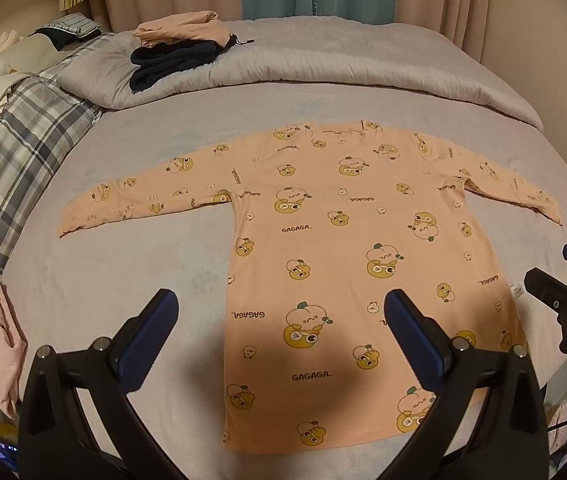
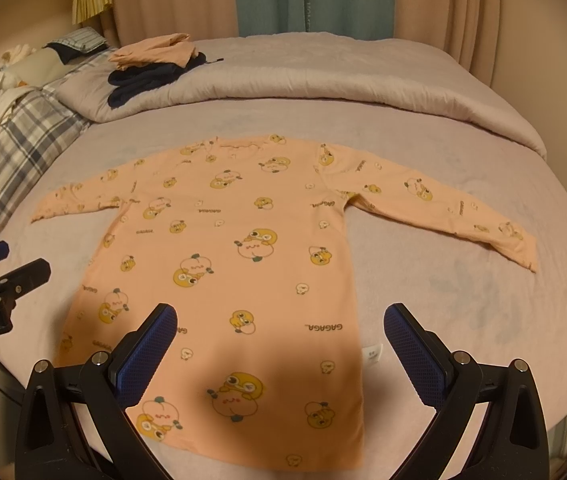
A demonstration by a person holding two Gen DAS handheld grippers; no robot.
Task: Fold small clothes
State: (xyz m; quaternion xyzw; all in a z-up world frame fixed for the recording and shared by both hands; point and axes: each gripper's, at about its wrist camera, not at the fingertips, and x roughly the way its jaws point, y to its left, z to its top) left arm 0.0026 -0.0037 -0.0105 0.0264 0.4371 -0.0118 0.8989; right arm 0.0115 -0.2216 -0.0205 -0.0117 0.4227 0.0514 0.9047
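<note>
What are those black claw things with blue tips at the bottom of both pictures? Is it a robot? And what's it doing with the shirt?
They are not a robot. A person holds one two-finger gripper in each hand, and each gripper carries a camera looking along its fingers. One picture comes from the left gripper, the other from the right gripper. Each also glimpses the other gripper at its edge.

Both are open and hold nothing. They hover above a peach long-sleeved shirt printed with yellow cartoon ducks, spread flat with sleeves out on a grey bed sheet. It is not yet folded. Farther back, a folded peach garment sits on dark navy clothes atop a rolled grey quilt.
</note>
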